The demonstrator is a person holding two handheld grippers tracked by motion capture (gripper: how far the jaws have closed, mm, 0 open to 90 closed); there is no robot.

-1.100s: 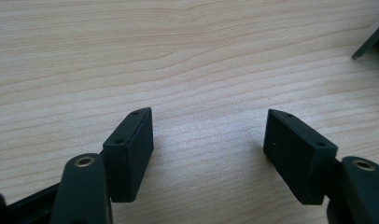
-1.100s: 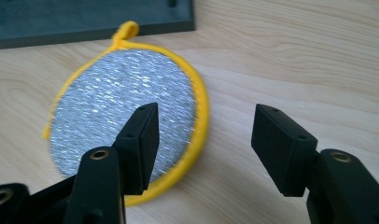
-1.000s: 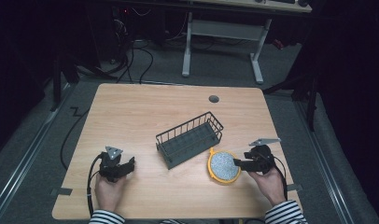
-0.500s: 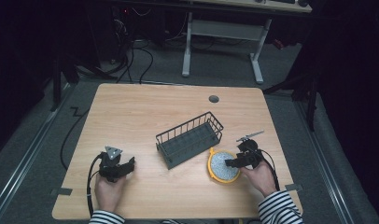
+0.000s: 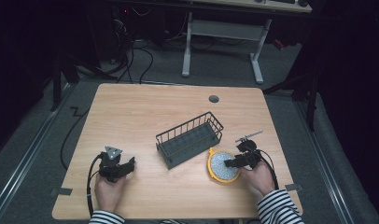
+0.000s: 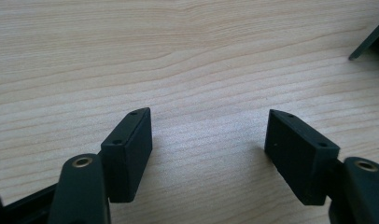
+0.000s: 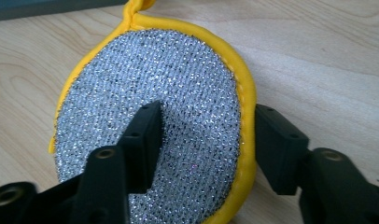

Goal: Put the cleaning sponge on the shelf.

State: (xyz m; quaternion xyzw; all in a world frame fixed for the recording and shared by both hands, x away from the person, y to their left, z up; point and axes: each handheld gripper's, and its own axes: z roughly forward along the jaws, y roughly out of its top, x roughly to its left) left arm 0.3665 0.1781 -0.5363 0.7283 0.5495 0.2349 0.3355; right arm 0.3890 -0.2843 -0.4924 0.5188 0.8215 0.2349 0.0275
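— Right tool (image 7: 204, 140)?
— Astride the right edge of the scrubber (image 7: 150, 121), jaws just closing, not yet pinching. Lying flat on the desk (image 5: 145, 112), near right, beside the wire basket (image 5: 190, 138).
— Left tool (image 6: 208, 140)?
— Wide open, empty.

A light wooden desk (image 5: 145, 107) with a round cable hole (image 5: 214, 99) near its far edge carries two things. A dark wire basket (image 5: 190, 139) lies at an angle near the middle. Just beside its near right corner lies a round scouring pad (image 5: 221, 165), silver mesh with a yellow rim, flat on the wood.
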